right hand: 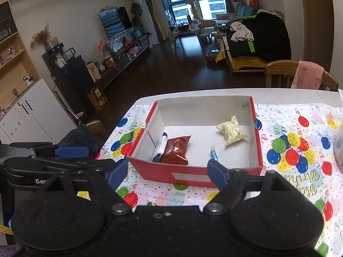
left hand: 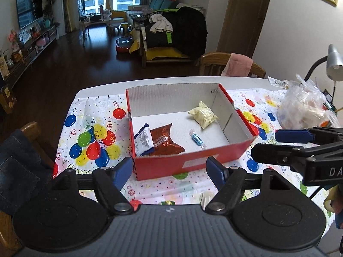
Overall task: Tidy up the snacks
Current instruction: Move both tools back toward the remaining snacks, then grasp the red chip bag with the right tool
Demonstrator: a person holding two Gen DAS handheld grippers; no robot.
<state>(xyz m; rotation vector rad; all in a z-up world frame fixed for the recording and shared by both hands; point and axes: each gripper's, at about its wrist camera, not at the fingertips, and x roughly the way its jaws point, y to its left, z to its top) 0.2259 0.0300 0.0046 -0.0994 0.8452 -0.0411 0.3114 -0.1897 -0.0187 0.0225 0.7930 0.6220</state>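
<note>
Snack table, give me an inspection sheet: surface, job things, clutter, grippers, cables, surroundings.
Surface: white table under a balloon-print plastic cloth.
Job things: red cardboard box holding a brown foil snack pack, a blue-and-white wrapper, a pale yellow packet and a small blue candy.
Clutter: clear plastic bag.
Grippers: left gripper and right gripper, jaws open, empty.
Cables: nothing seen.
Surroundings: wooden chair with a pink towel.

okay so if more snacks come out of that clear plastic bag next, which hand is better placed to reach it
Probably the right gripper. In the left wrist view it sits on the same side as the plastic bag, jaws open and empty. The left gripper faces the red box, further from the bag.
</note>
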